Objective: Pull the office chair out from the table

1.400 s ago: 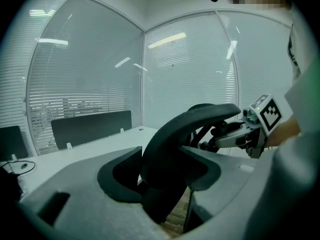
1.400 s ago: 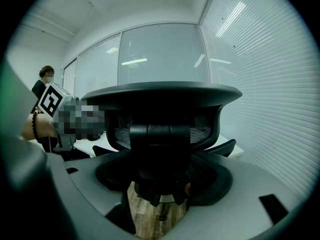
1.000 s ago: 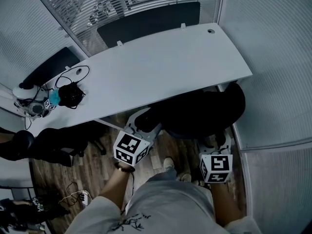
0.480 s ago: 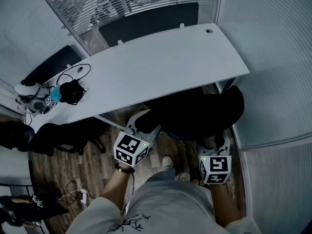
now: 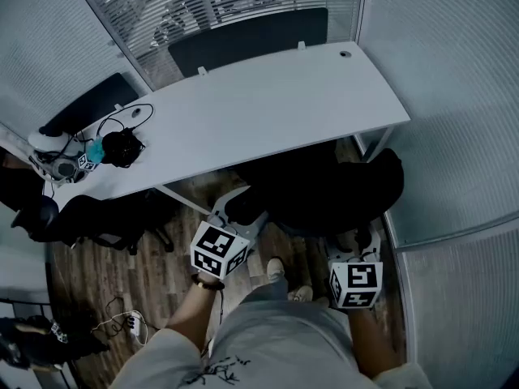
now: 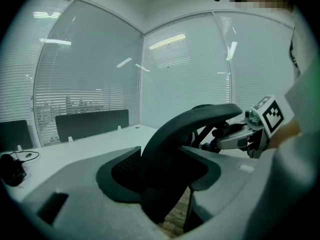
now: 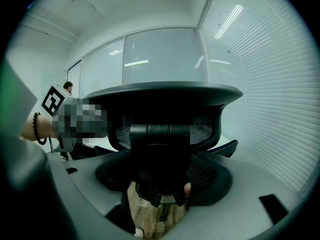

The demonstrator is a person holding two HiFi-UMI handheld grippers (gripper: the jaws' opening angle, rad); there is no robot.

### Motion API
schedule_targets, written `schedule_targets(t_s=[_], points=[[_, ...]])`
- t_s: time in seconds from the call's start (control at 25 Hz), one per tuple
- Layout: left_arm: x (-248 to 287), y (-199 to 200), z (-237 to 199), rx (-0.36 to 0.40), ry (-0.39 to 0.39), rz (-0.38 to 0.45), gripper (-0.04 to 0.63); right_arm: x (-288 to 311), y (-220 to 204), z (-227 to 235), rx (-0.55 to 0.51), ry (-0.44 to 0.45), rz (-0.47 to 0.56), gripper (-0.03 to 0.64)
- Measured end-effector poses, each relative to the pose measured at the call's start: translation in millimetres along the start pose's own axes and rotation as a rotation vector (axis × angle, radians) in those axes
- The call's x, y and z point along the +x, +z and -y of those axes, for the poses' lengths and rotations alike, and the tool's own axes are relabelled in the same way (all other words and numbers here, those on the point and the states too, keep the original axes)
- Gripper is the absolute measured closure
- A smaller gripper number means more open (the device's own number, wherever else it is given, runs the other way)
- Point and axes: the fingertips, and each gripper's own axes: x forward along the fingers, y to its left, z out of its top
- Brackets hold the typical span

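At the table's (image 5: 268, 108) near right edge, clamped onto the black office chair's (image 5: 324, 189) backrest with left gripper (image 5: 236, 211) and right gripper (image 5: 362, 238) alike.

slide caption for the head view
Left gripper and right gripper hold the office chair by its back, partly tucked under the white table.

Black open-weave mesh in a matt black plastic frame on the office chair (image 5: 324, 189); smooth, matt white top on the table (image 5: 268, 108); brown wood-grain planks, dull sheen, on the floor (image 5: 97, 274); finely ribbed, translucent glass walls (image 5: 454, 96) far and right.
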Motion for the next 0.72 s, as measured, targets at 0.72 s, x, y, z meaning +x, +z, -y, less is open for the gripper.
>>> schedule_targets(t_s=[0.72], points=[[-27,-7,51,-0.015,0.053,-0.006,0.371,-52,-18,3,-0.021,0.039,-0.011,0.342]])
